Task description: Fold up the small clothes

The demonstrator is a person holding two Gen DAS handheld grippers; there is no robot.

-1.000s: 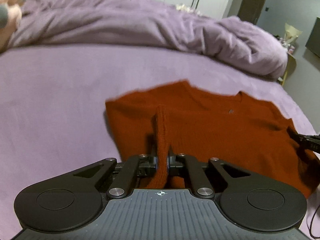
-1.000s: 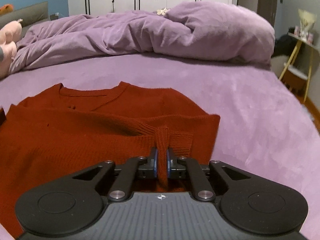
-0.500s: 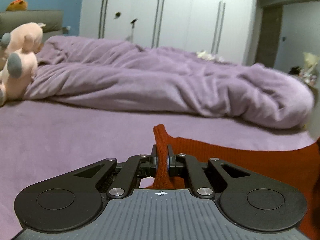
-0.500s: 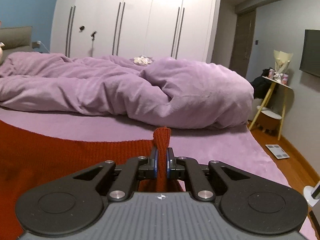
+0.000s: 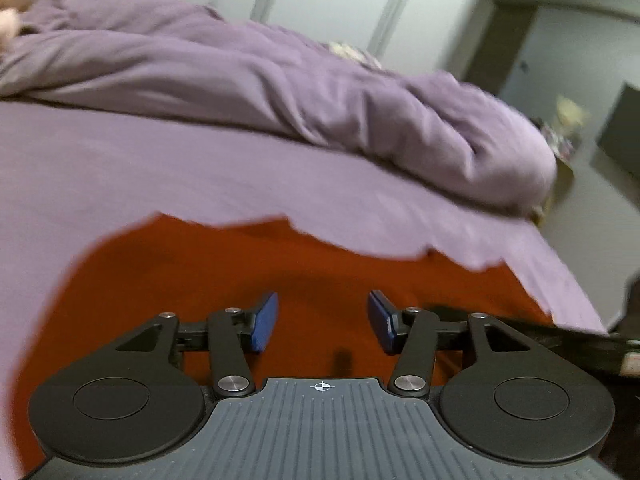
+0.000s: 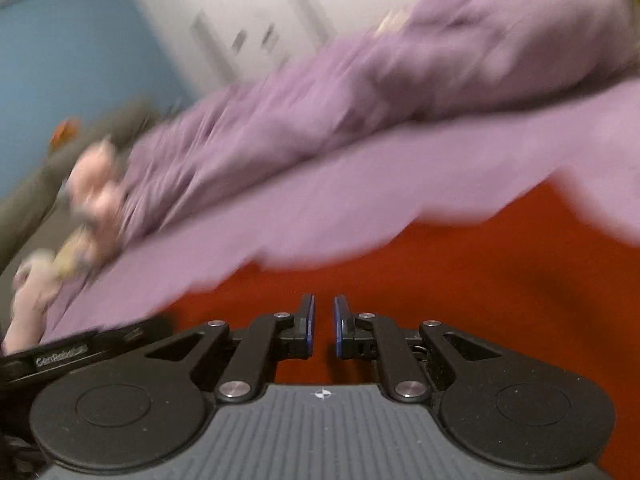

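Left claw [image 5: 322, 322] is spread wide with nothing between the blue pads [image 5: 264, 322], just hovering low over the rust-red sweater [image 5: 180, 280]. Right claw [image 6: 322, 328] has its pads only a narrow gap apart, and as far as I can tell there's no knit pinched in there either, though that view is smeared with motion blur so I wouldn't swear to it. You can spot the other tool poking in at the edge of each view, so the two are close together over the same garment.

The sweater itself is lying on the purple bed [image 5: 120, 168], its far edge wavy and uneven, with the rumpled duvet [image 5: 280, 80] piled well behind it and a pink plush toy [image 6: 96, 184] off to the side.

My read: a fold has been laid down and both tools are letting go, so the job now is tidying and setting up the next fold. If it were me, I'd lift straight up and clear before swinging sideways, since knit snags easily on those pads and drags the whole layer crooked. Then I'd check that wavy edge, flatten it, and re-grab at two matching corners so the next fold lands square. Slower hands too, judging by that blur.
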